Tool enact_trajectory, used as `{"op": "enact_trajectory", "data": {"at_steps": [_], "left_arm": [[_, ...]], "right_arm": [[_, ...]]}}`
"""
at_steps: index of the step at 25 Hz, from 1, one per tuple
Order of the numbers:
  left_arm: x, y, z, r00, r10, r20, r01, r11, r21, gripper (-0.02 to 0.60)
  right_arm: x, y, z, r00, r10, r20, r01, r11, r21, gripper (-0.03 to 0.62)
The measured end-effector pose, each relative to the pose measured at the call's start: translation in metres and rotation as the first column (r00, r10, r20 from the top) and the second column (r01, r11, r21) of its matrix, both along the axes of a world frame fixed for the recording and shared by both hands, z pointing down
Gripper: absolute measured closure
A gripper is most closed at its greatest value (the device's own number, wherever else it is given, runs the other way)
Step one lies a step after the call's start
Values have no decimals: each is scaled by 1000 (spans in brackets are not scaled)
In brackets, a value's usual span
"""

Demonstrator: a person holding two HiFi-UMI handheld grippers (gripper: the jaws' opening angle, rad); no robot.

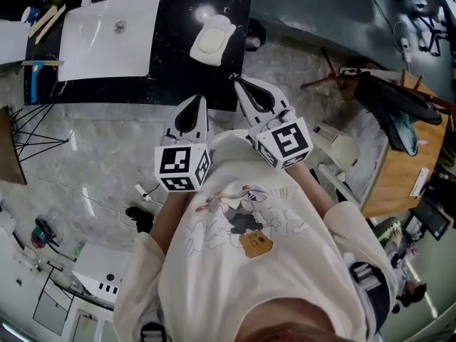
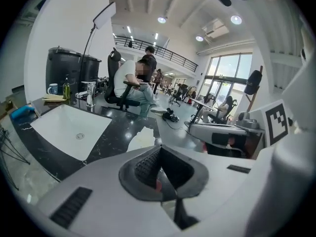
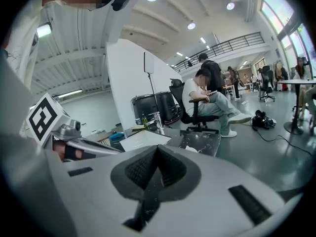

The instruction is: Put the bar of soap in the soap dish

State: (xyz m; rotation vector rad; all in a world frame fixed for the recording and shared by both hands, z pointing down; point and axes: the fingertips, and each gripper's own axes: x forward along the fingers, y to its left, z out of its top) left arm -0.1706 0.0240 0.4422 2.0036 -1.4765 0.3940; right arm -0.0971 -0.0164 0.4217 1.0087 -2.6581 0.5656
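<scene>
Reaching for the soap dish (image 1: 226, 26) just ahead of the right tool (image 1: 237, 82), check first: the bar of soap (image 1: 210, 43) seems to lie in it already. That tool and the left tool (image 1: 201, 100) are pressed together, empty. One dish, one bar, one sink (image 1: 85, 55), one desk (image 1: 178, 48)

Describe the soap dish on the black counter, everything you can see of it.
The soap dish is white and roughly rectangular, with a wavy rim. It sits flat on the black counter, to the right of the white sink and slightly askew to the counter's edge. A pale cream bar of soap already lies inside it. Nothing else touches it. It is too small to tell the material.
</scene>
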Motion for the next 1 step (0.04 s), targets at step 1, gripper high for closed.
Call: {"op": "enact_trajectory", "data": {"at_steps": [1], "left_arm": [[-8, 17, -1, 1000, 7, 0, -7, 1000, -1, 575]], "right_arm": [[-7, 15, -1, 1000, 19, -8, -19, 1000, -1, 588]]}}
